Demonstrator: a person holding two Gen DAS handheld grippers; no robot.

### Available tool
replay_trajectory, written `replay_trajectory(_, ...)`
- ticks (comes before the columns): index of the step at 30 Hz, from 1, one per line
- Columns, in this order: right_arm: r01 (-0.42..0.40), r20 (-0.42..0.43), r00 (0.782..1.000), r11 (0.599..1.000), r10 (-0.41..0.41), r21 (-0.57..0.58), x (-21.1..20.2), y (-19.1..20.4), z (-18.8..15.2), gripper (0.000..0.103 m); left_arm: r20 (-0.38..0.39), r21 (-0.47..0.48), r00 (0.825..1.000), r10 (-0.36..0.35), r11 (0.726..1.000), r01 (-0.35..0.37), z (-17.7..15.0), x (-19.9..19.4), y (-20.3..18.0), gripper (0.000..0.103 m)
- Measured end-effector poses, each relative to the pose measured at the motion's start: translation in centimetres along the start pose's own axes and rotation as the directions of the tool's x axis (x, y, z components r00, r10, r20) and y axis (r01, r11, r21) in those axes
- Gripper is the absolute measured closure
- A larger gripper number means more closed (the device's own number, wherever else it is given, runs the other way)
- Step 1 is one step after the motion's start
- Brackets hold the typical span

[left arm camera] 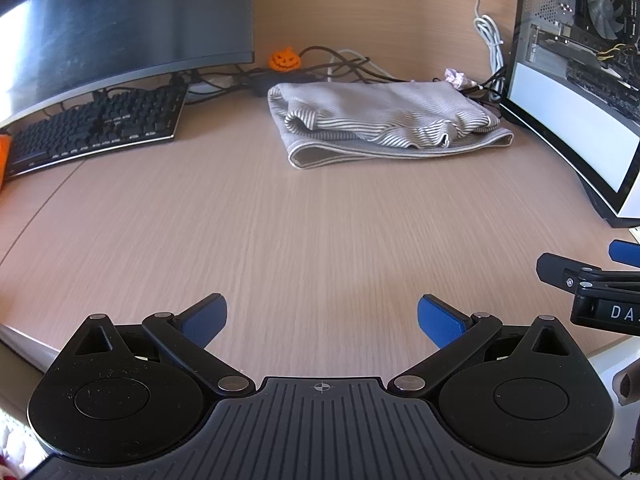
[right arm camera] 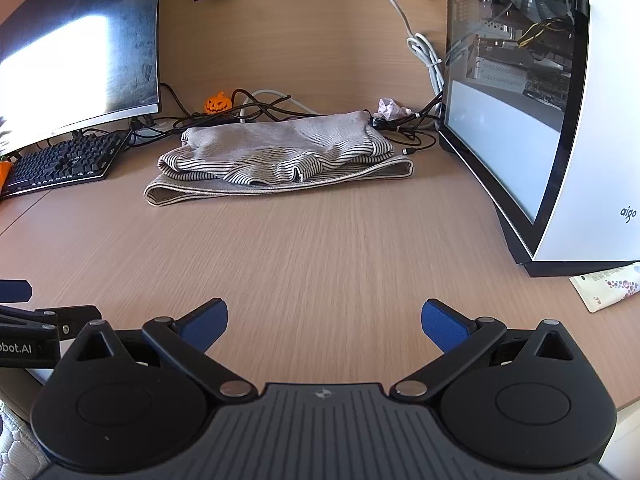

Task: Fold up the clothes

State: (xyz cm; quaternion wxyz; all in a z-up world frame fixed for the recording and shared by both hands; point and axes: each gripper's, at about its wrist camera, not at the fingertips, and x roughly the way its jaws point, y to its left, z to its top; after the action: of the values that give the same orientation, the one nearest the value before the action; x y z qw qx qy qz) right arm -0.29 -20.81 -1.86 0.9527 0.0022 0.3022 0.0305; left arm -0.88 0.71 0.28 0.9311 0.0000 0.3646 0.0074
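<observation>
A striped grey and white garment (left arm camera: 384, 120) lies folded in a loose stack at the back of the wooden desk (left arm camera: 280, 220); it also shows in the right wrist view (right arm camera: 280, 156). My left gripper (left arm camera: 322, 316) is open and empty, low over the desk's near edge, well short of the garment. My right gripper (right arm camera: 324, 320) is open and empty too, beside the left one. Part of the right gripper (left arm camera: 592, 284) shows at the right edge of the left wrist view, and part of the left gripper (right arm camera: 32, 328) at the left edge of the right wrist view.
A monitor (left arm camera: 112, 28) and a black keyboard (left arm camera: 96, 128) stand at the back left. A white PC case (right arm camera: 540, 120) stands at the right. Cables (right arm camera: 264, 108), an orange pumpkin figure (left arm camera: 285, 59) and crumpled paper (right arm camera: 390, 107) lie behind the garment. A white tube (right arm camera: 604, 286) lies near the case.
</observation>
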Motion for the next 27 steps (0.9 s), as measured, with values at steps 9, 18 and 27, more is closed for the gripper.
replay_trajectory(9,0.0,-0.008,1.0,1.0,0.0,-0.003,0.1,0.0,0.0,0.0,-0.002,0.001,1.0,0.0,1.0,0.0,0.0,0.1,0.2,0.0)
replay_trajectory(18,0.002,-0.016,1.0,1.0,-0.002,-0.007,0.6,0.1,0.1,0.0,-0.003,0.009,1.0,0.002,1.0,-0.002,0.2,0.4,0.2,0.0)
replay_trajectory(27,0.009,-0.027,1.0,1.0,-0.009,-0.013,1.1,0.2,0.3,0.0,-0.019,0.014,1.0,0.012,1.0,-0.012,0.4,1.0,0.4,0.0)
